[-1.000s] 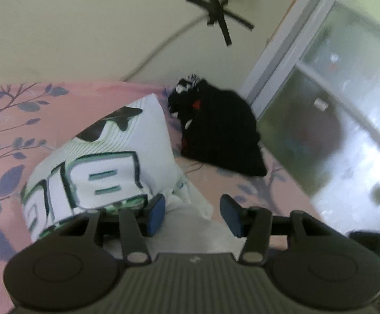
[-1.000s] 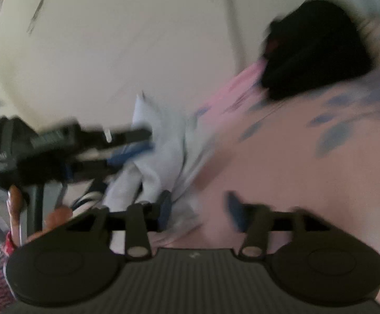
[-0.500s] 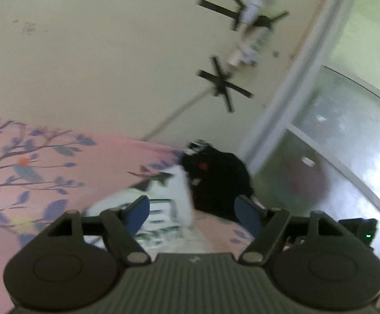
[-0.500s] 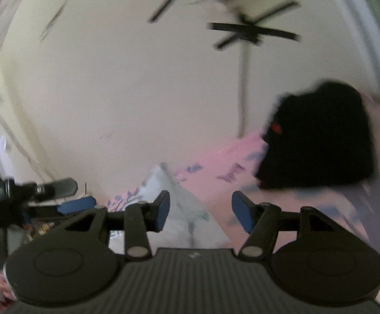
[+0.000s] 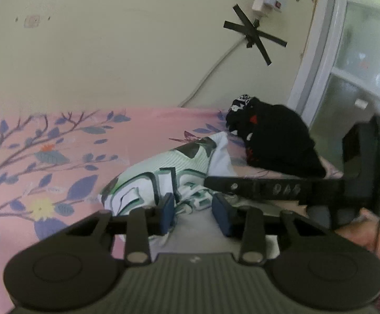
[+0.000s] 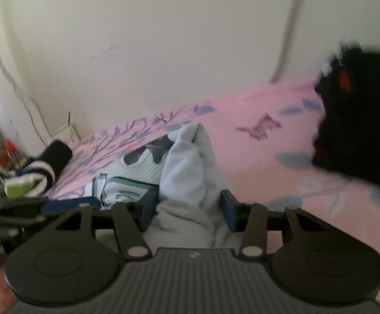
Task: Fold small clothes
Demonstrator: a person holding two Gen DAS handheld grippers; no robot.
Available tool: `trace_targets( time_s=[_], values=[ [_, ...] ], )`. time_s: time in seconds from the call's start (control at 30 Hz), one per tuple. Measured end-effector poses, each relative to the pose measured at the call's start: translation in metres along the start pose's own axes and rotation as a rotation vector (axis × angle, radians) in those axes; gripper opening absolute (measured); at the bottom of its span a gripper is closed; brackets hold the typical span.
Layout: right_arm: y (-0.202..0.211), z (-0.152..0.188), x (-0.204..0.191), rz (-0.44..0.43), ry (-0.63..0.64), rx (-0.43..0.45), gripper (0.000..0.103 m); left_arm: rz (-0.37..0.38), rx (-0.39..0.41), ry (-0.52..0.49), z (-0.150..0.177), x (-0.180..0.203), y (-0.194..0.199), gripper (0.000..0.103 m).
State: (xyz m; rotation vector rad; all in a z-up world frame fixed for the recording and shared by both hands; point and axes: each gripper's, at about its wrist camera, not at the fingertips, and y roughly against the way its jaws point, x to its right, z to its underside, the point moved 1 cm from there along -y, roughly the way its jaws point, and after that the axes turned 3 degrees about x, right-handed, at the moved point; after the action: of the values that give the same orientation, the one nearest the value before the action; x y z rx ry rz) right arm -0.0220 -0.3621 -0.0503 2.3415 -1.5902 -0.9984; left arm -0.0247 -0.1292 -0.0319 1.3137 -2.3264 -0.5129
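Note:
A small white garment with green and black print (image 5: 163, 172) lies bunched on the pink floral bedsheet (image 5: 59, 136); it also shows in the right wrist view (image 6: 184, 162). My left gripper (image 5: 193, 213) is open, its blue pads on either side of the garment's near edge. My right gripper (image 6: 187, 210) is open, its pads straddling a raised fold of the same garment. The right gripper's body (image 5: 307, 185) reaches in from the right in the left wrist view.
A black garment with red and white marks (image 5: 273, 141) lies at the back right against the wall, also in the right wrist view (image 6: 360, 120). A dark striped rolled item (image 6: 40, 167) lies at the bed's far left. A white window frame (image 5: 318, 52) stands on the right.
Both grippers have dropped back down from pointing at the wall and now sit low at the white garment. The right gripper has come close beside the left one.

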Motion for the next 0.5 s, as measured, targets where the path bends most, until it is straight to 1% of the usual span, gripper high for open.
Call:
trace_targets(
  time_s=[0.13, 0.3, 0.33, 0.4, 0.43, 0.47, 0.5],
  values=[
    [-0.001, 0.002, -0.006, 0.039, 0.035, 0.013, 0.036, -0.047, 0.010, -0.046, 0.000, 0.009, -0.005, 0.035],
    [0.003, 0.002, -0.003, 0.022, 0.006, 0.020, 0.037, -0.056, 0.025, -0.038, 0.003, 0.011, -0.001, 0.035],
    [0.003, 0.001, -0.003, 0.019, 0.001, 0.024, 0.040, -0.060, 0.024, -0.041, 0.003, 0.012, 0.000, 0.035],
    [0.013, 0.004, 0.001, 0.008, -0.027, 0.046, 0.049, -0.067, 0.018, -0.045, 0.003, 0.013, 0.002, 0.035],
    [0.021, 0.006, 0.004, 0.004, -0.044, 0.065, 0.061, -0.071, 0.015, -0.043, 0.002, 0.014, 0.005, 0.035],
    [0.029, 0.009, 0.007, 0.007, -0.058, 0.084, 0.075, -0.075, 0.014, -0.044, 0.002, 0.015, 0.007, 0.037],
    [0.039, 0.012, 0.009, 0.002, -0.073, 0.105, 0.080, -0.077, 0.014, -0.047, 0.002, 0.015, 0.011, 0.040]
  ],
)
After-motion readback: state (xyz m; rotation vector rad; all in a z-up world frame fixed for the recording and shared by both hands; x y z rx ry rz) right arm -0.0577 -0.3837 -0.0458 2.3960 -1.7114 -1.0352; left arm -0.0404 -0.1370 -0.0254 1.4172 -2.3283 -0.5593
